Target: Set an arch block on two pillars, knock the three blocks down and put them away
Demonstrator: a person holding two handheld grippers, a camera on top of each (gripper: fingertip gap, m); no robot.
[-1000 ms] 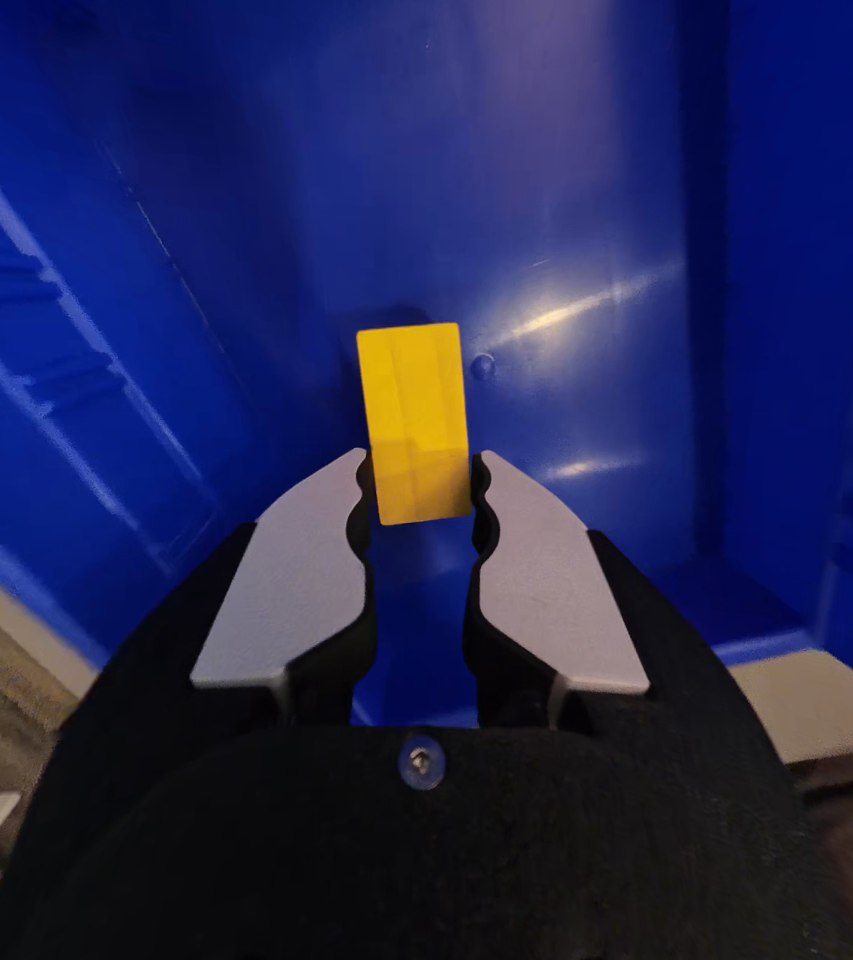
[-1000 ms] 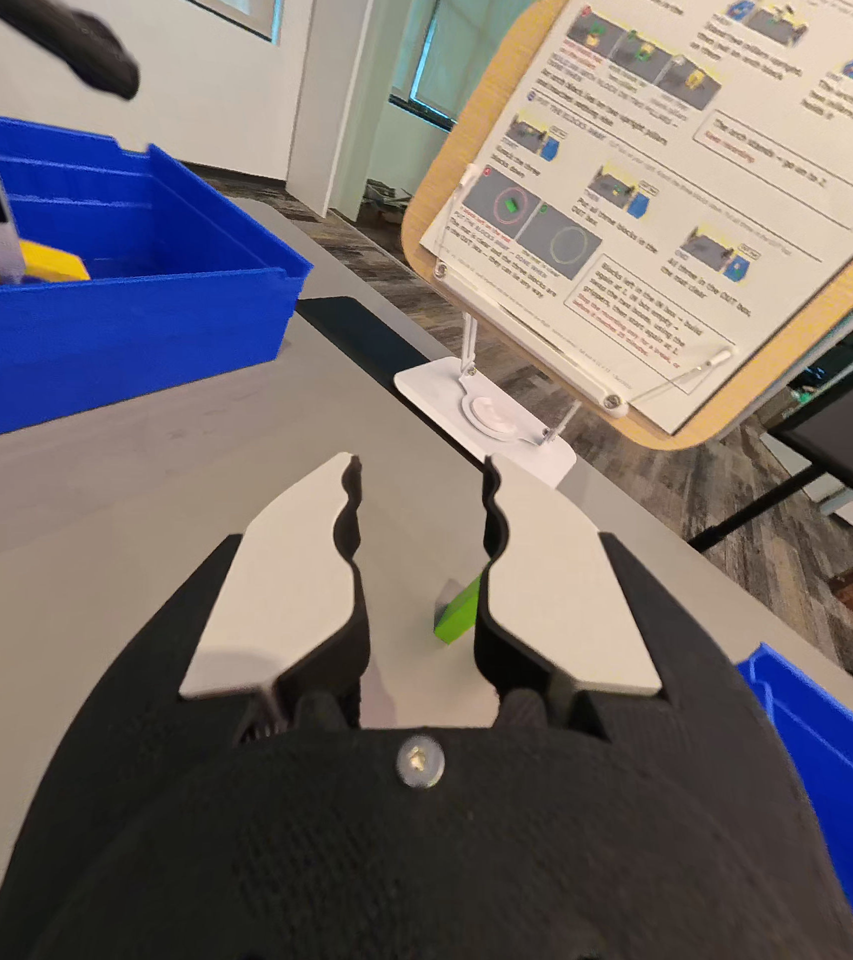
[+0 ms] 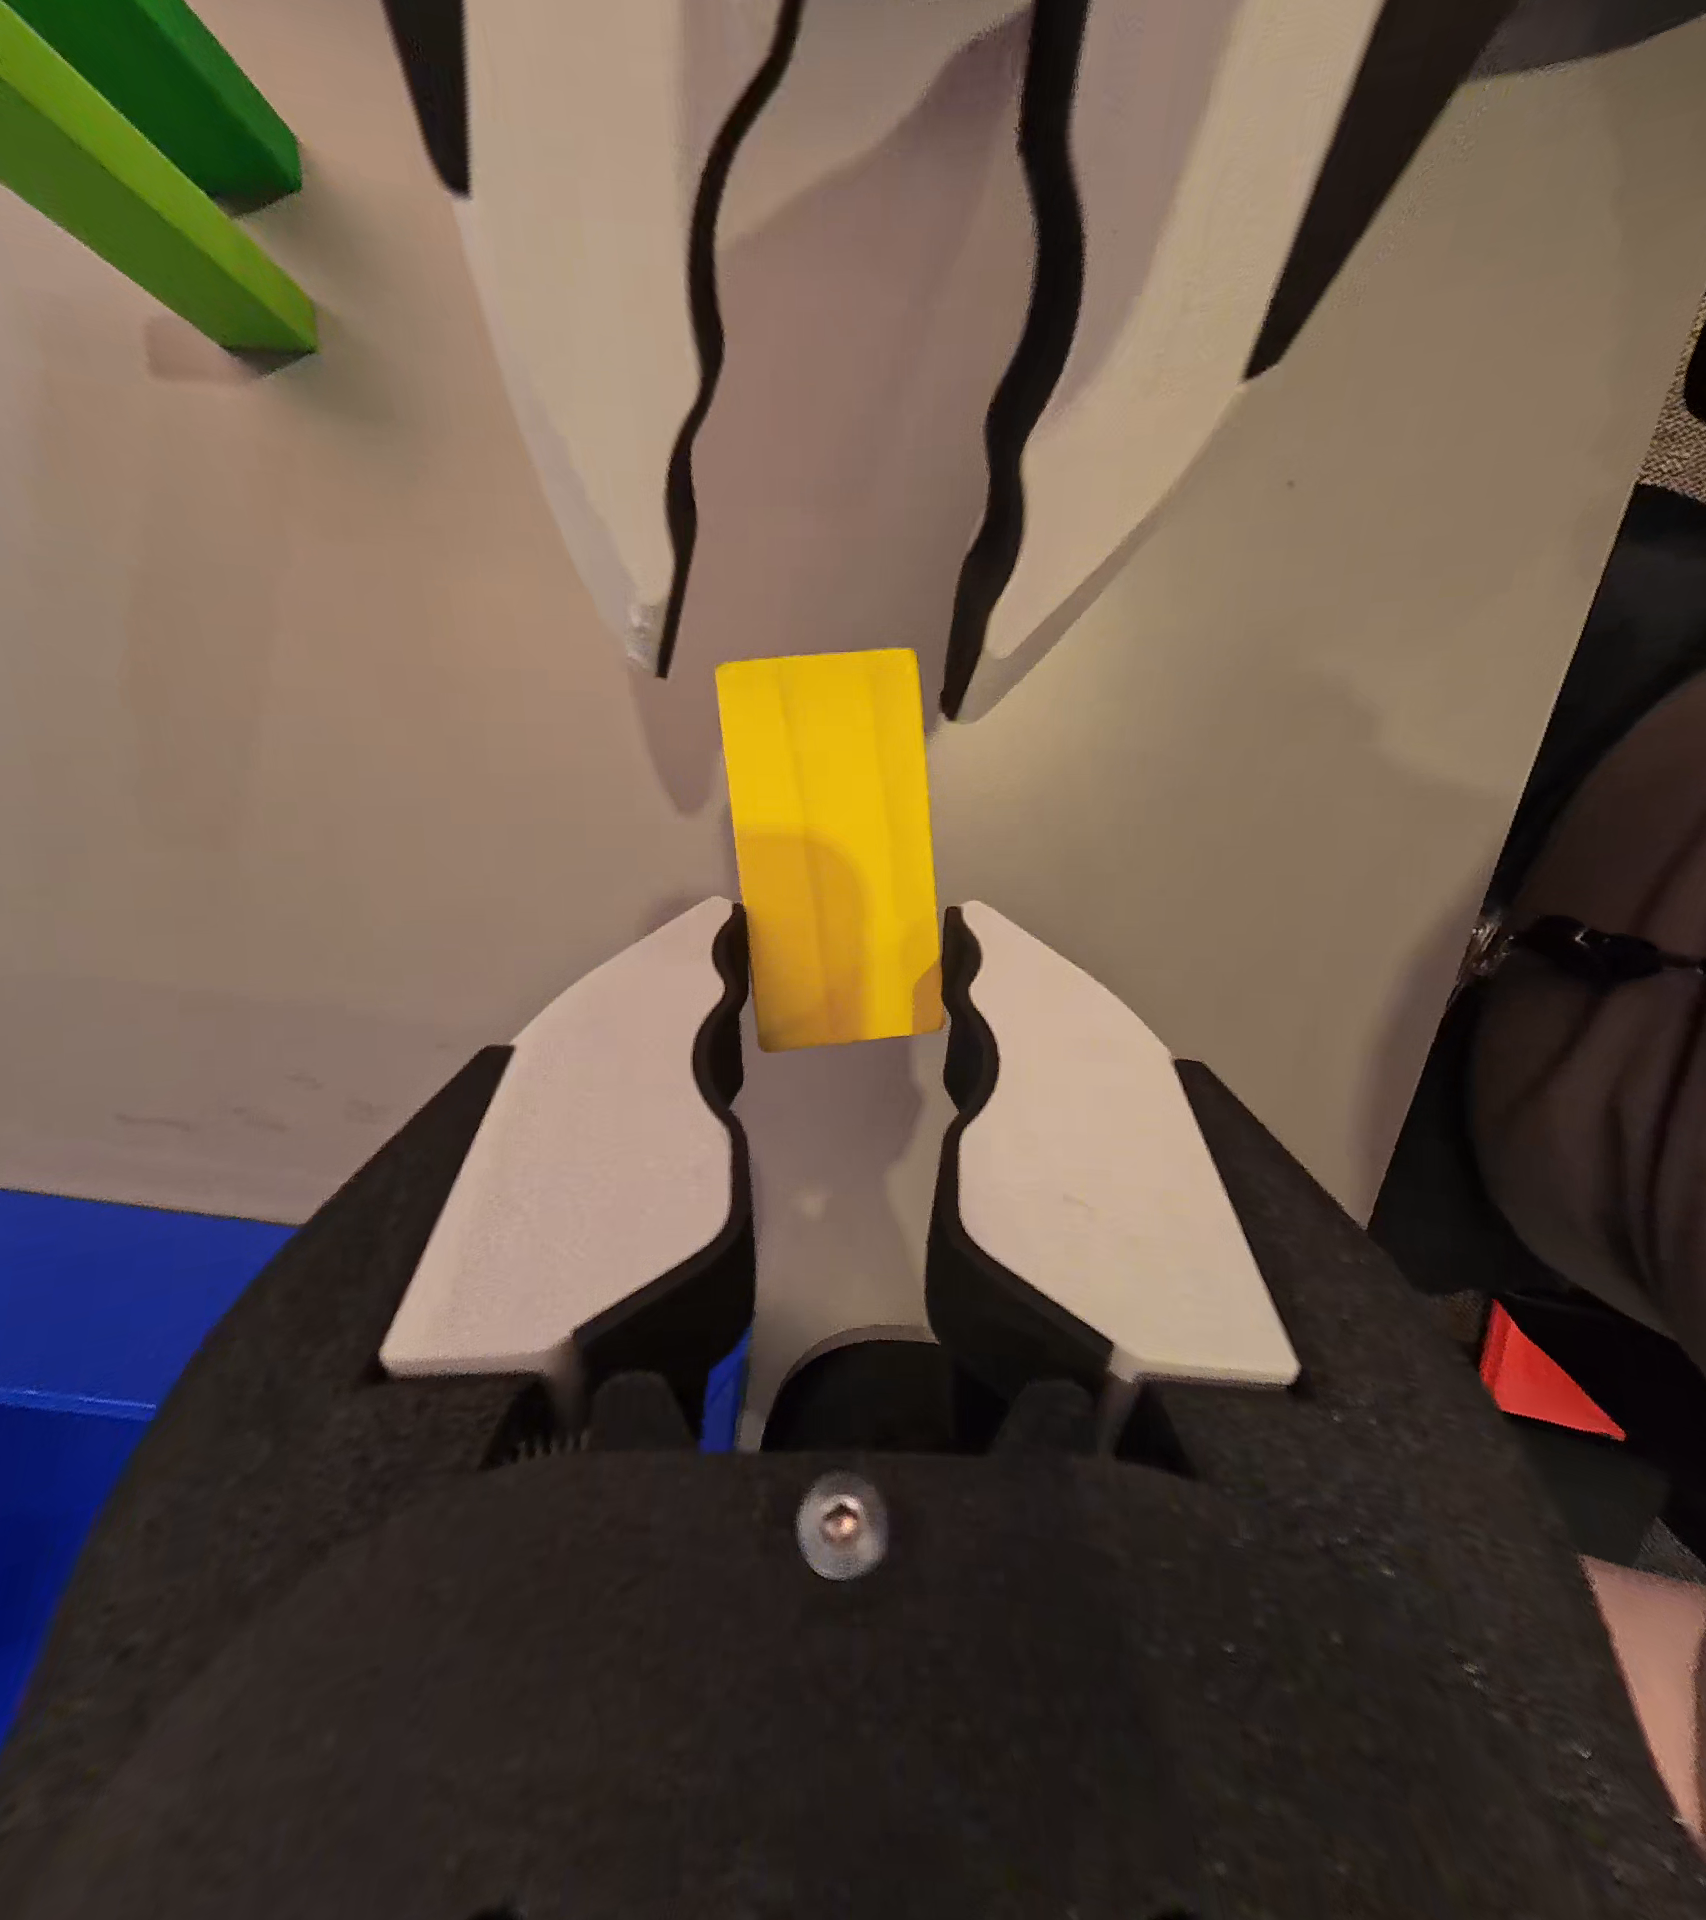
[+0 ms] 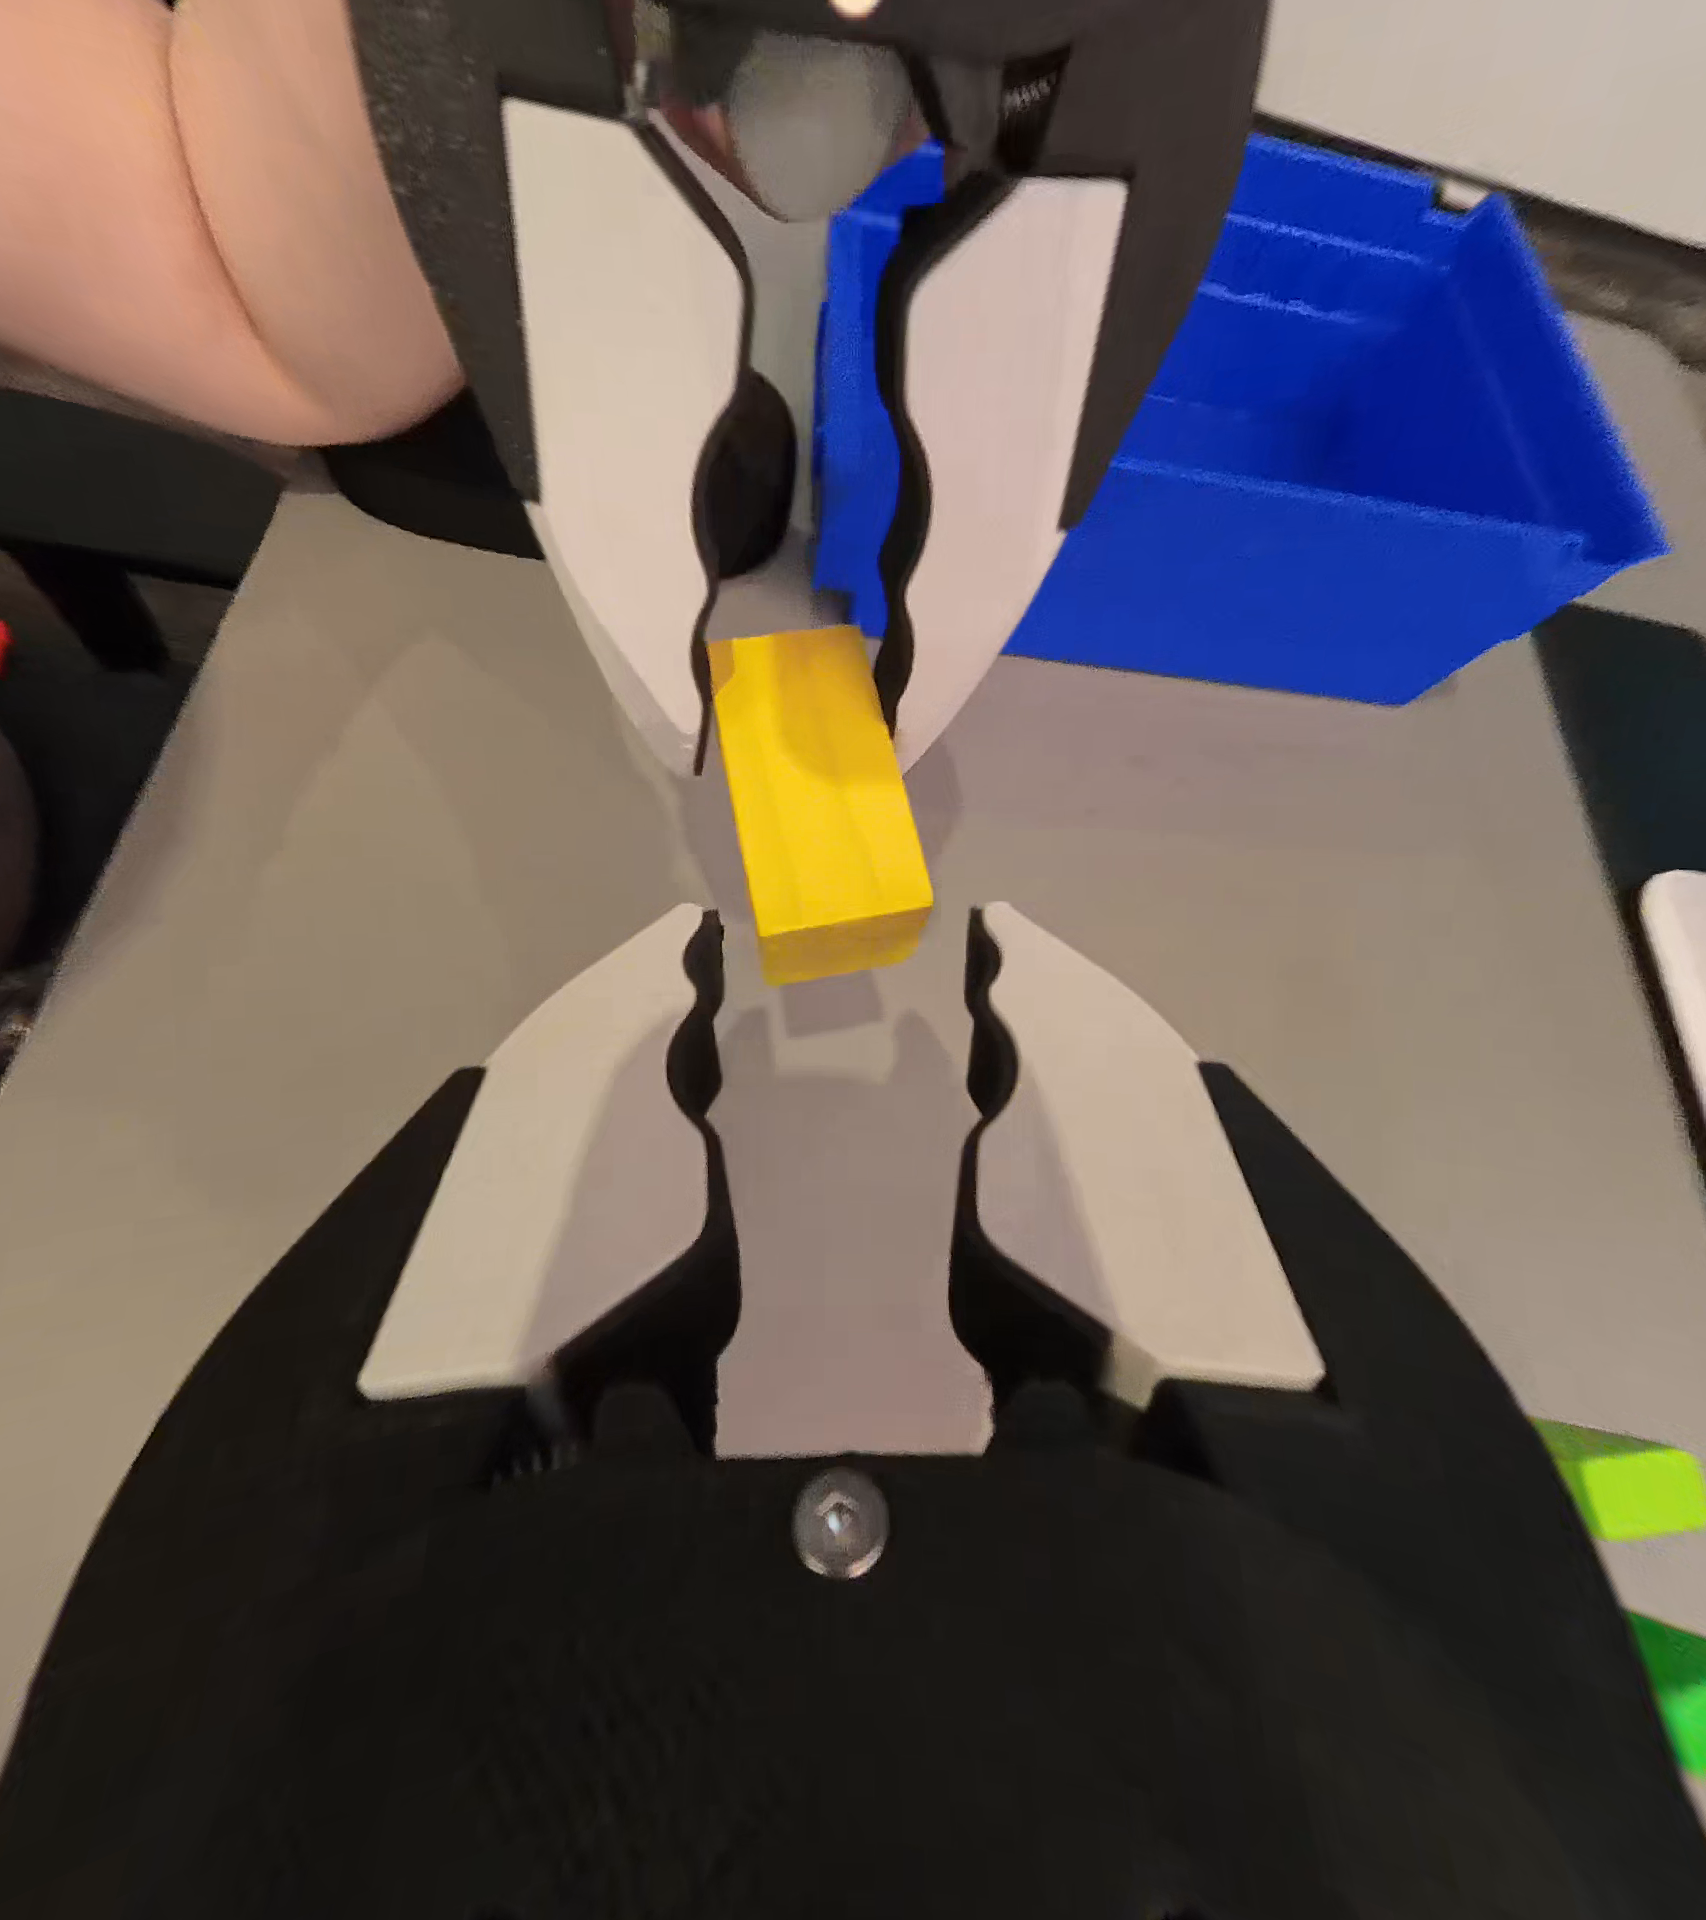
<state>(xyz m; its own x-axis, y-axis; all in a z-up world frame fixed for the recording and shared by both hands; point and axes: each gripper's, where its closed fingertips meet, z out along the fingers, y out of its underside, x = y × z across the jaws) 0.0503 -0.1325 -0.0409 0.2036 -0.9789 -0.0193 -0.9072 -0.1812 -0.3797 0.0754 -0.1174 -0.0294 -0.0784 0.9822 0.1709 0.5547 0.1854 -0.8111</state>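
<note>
Gripping the yellow block [image 3: 833, 847], the left gripper [image 3: 841, 971] has carried it out of the blue bin [image 4: 1348, 499] to above the table [image 4: 309, 935], facing the right gripper's [image 4: 841, 940] parted jaws; a handover looks likely

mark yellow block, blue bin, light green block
yellow block [image 3: 828, 831]: left wrist view, top face.
blue bin [image 4: 1348, 540]: right wrist view, front wall.
light green block [image 3: 132, 208]: left wrist view, long side face.
</note>
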